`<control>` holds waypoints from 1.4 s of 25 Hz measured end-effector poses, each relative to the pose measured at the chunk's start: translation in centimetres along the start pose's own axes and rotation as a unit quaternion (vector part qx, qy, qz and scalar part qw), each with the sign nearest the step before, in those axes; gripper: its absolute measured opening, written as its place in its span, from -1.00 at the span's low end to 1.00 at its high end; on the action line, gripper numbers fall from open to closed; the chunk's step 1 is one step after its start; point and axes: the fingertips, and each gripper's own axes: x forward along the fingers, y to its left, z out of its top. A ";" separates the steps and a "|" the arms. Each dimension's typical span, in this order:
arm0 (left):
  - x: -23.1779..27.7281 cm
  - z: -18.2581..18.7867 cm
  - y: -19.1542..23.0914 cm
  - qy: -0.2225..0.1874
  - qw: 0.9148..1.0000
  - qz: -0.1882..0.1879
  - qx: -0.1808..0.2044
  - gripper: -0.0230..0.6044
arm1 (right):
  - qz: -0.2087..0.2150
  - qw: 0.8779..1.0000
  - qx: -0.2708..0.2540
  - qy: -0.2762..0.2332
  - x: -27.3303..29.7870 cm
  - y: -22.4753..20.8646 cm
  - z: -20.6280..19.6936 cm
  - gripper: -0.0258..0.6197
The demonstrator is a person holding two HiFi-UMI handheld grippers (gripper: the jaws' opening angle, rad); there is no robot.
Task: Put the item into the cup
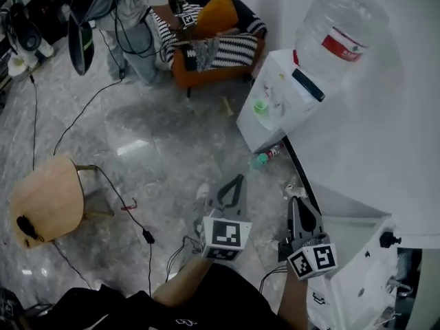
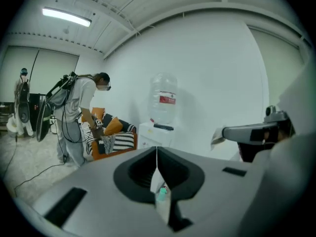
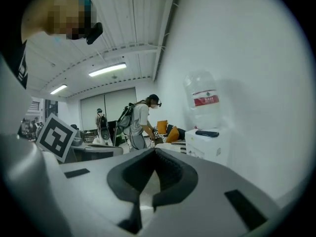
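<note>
Left gripper [image 1: 238, 179], right gripper [image 1: 294, 201] — jaws together

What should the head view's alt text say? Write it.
The left gripper and right gripper, both shut, hover over a marble floor, pointing toward a water dispenser with a green cup on top. A bottle lies on the floor beside it.

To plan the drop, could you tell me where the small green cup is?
In the head view, the small green cup sits on the white water dispenser, right of centre, below-left of the large clear water bottle.
</note>
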 end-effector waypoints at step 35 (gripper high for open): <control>17.1 8.4 13.4 0.050 0.996 -0.062 0.039 -0.88 | -0.006 0.999 0.044 -0.018 24.0 -4.9 8.9 -0.89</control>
